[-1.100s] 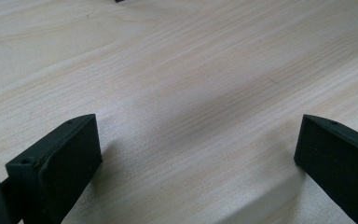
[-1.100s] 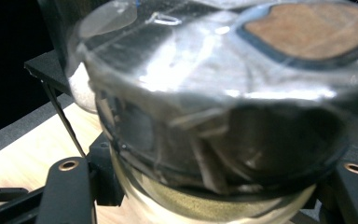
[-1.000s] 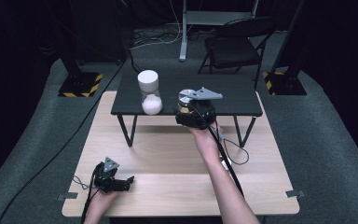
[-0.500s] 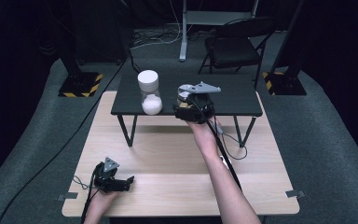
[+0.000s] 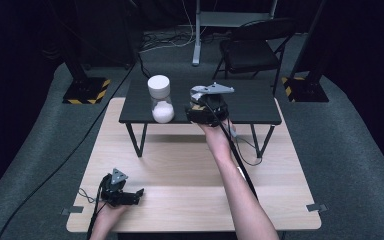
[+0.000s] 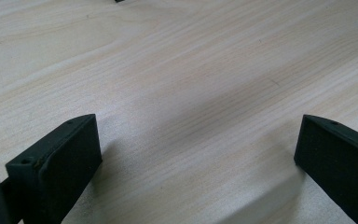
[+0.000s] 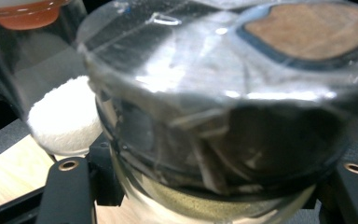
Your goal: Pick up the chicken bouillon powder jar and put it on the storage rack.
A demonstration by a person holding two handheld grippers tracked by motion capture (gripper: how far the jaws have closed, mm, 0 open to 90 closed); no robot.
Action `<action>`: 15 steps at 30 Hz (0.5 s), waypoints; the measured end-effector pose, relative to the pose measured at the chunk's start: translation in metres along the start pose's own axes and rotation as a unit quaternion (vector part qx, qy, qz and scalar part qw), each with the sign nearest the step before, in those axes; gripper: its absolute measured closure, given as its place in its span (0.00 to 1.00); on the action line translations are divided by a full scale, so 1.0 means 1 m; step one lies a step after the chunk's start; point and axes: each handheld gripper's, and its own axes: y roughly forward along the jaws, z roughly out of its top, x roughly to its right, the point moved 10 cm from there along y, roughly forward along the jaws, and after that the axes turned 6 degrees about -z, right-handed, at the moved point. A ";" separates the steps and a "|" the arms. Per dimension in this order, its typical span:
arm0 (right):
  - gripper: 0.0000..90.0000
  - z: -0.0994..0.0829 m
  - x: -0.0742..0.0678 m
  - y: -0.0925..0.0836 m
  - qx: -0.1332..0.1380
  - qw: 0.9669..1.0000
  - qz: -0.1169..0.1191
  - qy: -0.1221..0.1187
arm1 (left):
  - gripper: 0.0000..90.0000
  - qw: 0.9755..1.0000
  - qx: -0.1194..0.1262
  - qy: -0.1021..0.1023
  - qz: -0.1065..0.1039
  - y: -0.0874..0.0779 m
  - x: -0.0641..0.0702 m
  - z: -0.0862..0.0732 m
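Right gripper clamped on a clear jar up at the black shelf, left one just parked on the wood.

Nearest in the high view, the left gripper [image 5: 121, 191] lies on the light wooden table [image 5: 180, 165]; the left gripper view shows what you can't tell from above: its jaws are spread wide with bare wood grain between them, holding nothing. Further out, the right gripper [image 5: 206, 107] sits at the front edge of the small black table [image 5: 250, 102], and the right gripper view shows it squeezed onto a clear jar [image 7: 214, 116], with the black jaws flanking its base. Just beside it stands a white-lidded jar [image 5: 160, 97] of white powder. Beyond: grey carpet, a folding chair [image 5: 252, 47], dark room.
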 end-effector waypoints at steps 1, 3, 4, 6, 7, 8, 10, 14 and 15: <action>0.34 0.001 0.000 0.001 0.000 1.000 0.000 0.000 | 0.00 1.000 0.000 0.000 0.000 0.000 0.000 0.000; 0.34 0.002 0.001 0.004 -0.001 1.000 -0.001 0.000 | 0.00 1.000 0.000 0.000 0.000 0.000 0.000 0.000; 0.34 0.003 0.001 0.005 -0.002 1.000 -0.001 0.003 | 0.00 1.000 0.000 0.000 0.000 0.000 0.000 0.000; 0.34 0.005 0.002 0.006 -0.001 1.000 -0.002 0.002 | 0.00 1.000 0.000 0.000 0.000 0.000 0.000 0.000; 0.34 0.005 0.002 0.007 -0.002 1.000 -0.002 0.002 | 0.00 1.000 0.000 0.000 0.000 0.000 0.000 0.000; 0.34 0.006 0.002 0.008 -0.002 1.000 -0.003 0.002 | 0.00 1.000 0.000 0.000 0.000 0.000 0.000 0.000; 0.34 0.007 0.003 0.009 -0.001 1.000 -0.002 0.005 | 0.00 1.000 0.000 0.000 0.000 0.000 0.000 0.000; 0.34 0.008 0.004 0.014 -0.002 1.000 -0.002 0.007 | 0.00 1.000 0.000 0.000 0.000 0.000 0.000 0.000; 0.34 0.007 0.004 0.015 -0.003 1.000 -0.003 0.007 | 0.00 1.000 0.000 0.000 0.000 0.000 0.000 0.000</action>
